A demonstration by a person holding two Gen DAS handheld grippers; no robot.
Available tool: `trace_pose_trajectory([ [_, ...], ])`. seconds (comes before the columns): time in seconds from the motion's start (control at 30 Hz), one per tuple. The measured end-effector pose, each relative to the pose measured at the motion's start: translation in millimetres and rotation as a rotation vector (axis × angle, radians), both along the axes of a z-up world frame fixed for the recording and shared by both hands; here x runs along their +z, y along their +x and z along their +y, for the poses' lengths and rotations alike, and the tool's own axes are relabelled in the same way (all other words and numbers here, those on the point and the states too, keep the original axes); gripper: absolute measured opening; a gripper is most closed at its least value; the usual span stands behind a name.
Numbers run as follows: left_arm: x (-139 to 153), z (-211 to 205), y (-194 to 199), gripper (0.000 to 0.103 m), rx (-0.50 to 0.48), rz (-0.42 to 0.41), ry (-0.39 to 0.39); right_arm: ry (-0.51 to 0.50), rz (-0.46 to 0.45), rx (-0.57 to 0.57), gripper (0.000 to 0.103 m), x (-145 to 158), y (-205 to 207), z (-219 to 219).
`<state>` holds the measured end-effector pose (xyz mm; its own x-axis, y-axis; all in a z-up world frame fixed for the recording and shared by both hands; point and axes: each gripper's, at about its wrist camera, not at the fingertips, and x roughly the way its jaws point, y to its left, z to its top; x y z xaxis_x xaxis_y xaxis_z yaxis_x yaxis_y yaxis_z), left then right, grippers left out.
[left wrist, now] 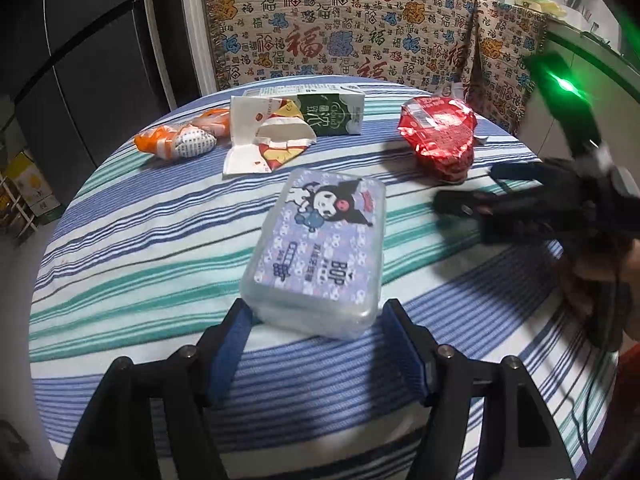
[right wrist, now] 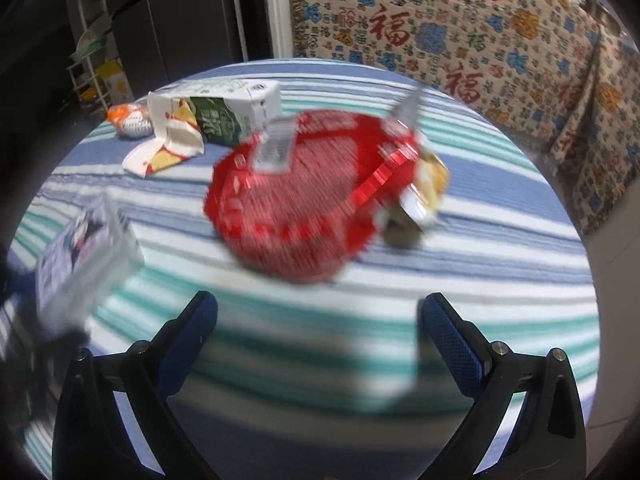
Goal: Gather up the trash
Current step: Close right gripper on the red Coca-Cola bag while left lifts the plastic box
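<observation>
A clear plastic box with a cartoon label [left wrist: 320, 248] lies on the striped tablecloth [left wrist: 140, 248], just ahead of my open left gripper [left wrist: 316, 320], whose blue pads flank its near end without touching. A red foil bowl-shaped package [left wrist: 440, 136] sits at the far right; in the right wrist view the red package [right wrist: 304, 196] is blurred, straight ahead of my open, empty right gripper [right wrist: 320, 312]. The right gripper also shows in the left wrist view [left wrist: 468, 188], near the red package. A torn white-and-green carton [left wrist: 296, 120] and an orange wrapper [left wrist: 180, 140] lie at the back left.
The round table's edge curves close on the left and front. A patterned cloth [left wrist: 360, 28] covers furniture behind the table. A dark cabinet [left wrist: 80, 60] stands at the left. A small yellow-white wrapper [right wrist: 428, 188] lies by the red package. The box also shows at left [right wrist: 84, 256].
</observation>
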<state>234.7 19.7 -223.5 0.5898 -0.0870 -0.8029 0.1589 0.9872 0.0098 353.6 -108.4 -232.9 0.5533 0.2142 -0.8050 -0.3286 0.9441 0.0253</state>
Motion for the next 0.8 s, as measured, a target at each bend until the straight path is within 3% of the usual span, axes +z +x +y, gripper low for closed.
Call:
trace_pose_trajectory([
  [0.13, -0.1, -0.1, -3.3, 0.069, 0.0, -0.009, -0.007, 0.012, -0.004, 0.01, 0.102, 0.2, 14.5, 13.6],
  [0.2, -0.4, 1.0, -3.5, 0.07, -0.002, -0.01, -0.009, 0.034, -0.016, 0.013, 0.079, 2.4, 15.0, 13.1],
  [0.23, -0.4, 0.6, -3.3, 0.07, -0.004, -0.01, -0.011, 0.029, -0.036, 0.009, 0.057, 5.4, 13.3, 12.7],
  [0.57, 6.8, 15.4, 10.4, 0.07, 0.005, 0.027, -0.163, 0.029, 0.003, 0.087, 0.057, 8.9, -36.5, -10.5],
  [0.73, 4.2, -4.1, 25.8, 0.071, -0.045, 0.028, -0.047, 0.029, 0.012, 0.097, 0.058, 8.7, -58.0, -29.7],
  [0.8, 2.4, -10.4, 30.1, 0.071, -0.058, 0.028, -0.007, 0.031, 0.006, 0.095, 0.071, 8.1, -58.3, -30.7],
])
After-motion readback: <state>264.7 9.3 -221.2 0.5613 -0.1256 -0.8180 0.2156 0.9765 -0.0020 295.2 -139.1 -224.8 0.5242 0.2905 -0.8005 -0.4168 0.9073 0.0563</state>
